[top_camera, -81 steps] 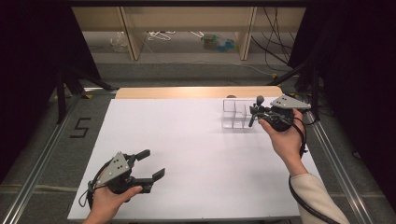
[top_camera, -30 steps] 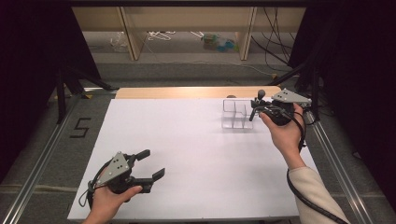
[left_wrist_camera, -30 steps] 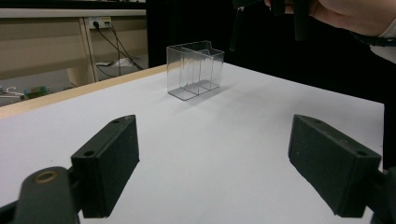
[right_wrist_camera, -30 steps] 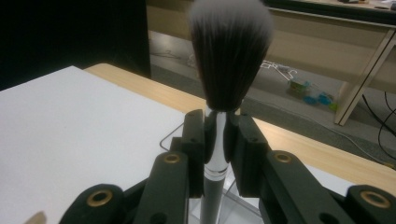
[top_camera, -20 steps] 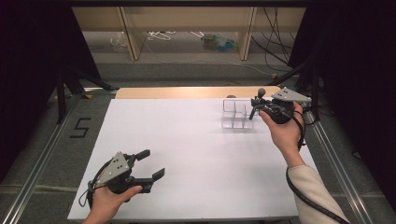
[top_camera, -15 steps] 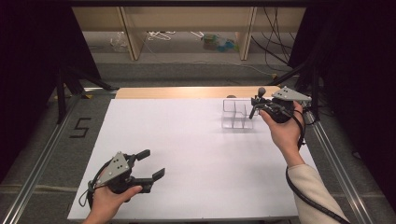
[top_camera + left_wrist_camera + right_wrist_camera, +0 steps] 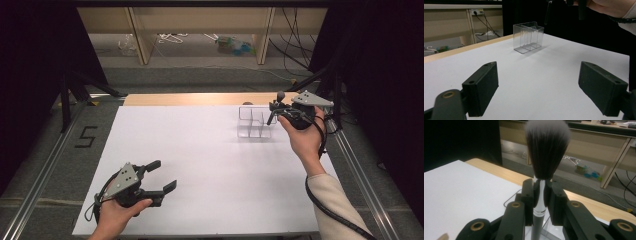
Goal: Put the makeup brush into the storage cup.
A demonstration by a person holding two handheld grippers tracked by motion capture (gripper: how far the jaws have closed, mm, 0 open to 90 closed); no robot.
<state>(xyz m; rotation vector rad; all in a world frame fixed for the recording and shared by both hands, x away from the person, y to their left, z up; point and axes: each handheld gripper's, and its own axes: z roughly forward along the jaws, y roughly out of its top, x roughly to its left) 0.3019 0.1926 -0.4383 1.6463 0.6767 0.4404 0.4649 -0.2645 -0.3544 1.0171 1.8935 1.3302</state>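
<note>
Nothing moved: right gripper [image 7: 539, 195] jaws clamp silver-handled bristly brush [image 7: 547, 147] over clear box [image 7: 254, 121]; left gripper [image 7: 161, 176] jaws open.

Lab / data-capture bay, not a home. White sheet-covered table [image 7: 210, 165] with a bare wood strip at the far edge, metal rails [image 7: 42, 175] running along both sides on grey carpet, a "5" [image 7: 86, 136] taped on the floor as a station marker. Black curtains [image 7: 35, 60] close off both flanks. Behind: plain wooden benches [image 7: 200, 20] with loose cables [image 7: 295, 45], a wall socket [image 7: 475, 11] and odd clutter underneath
</note>
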